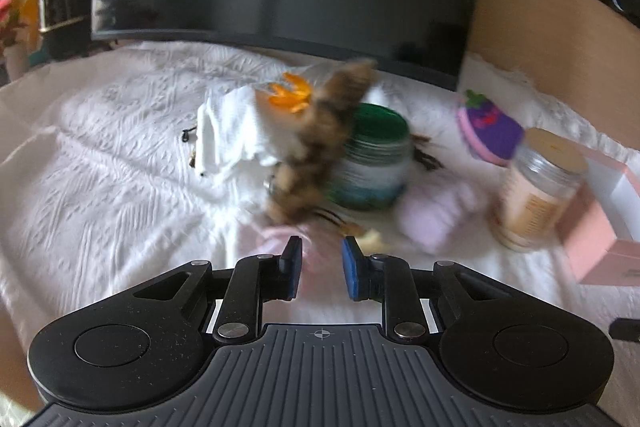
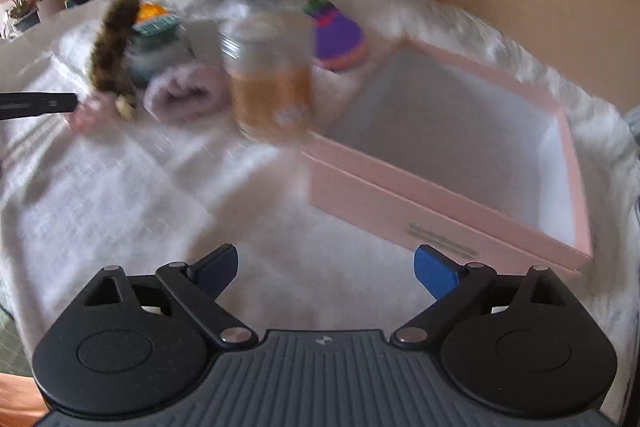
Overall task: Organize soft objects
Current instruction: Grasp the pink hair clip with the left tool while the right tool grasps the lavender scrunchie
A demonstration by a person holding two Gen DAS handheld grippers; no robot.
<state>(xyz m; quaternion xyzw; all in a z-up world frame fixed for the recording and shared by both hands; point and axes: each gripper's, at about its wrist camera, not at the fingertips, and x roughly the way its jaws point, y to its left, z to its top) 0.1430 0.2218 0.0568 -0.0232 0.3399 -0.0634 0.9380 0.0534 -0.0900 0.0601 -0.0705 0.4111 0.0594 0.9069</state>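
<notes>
A white textured cloth [image 1: 100,147] is spread over the surface, and most of the scene is smeared by blur. In the left wrist view the left gripper [image 1: 322,269] is seen low in the frame with its blue-padded jaws partly spread and nothing gripped between them; a pale pink soft item [image 1: 280,241] lies on the cloth just beyond the pads. Ahead of it a brown furry plush toy [image 1: 320,139] is seen standing up against a round green-lidded tub [image 1: 374,163], with a crumpled white cloth [image 1: 232,135] to its left. A rolled lilac towel [image 1: 436,219] lies between the tub and a clear jar with a tan lid [image 1: 536,187], and a purple knitted toy with a green top [image 1: 490,129] rests further back. In the right wrist view the right gripper [image 2: 326,273] is shown with jaws spread wide and empty, held above bare cloth just beside an open pink box with a white interior [image 2: 440,199] (nothing can be made out inside it). The soft things are all seen outside the box, to its left
</notes>
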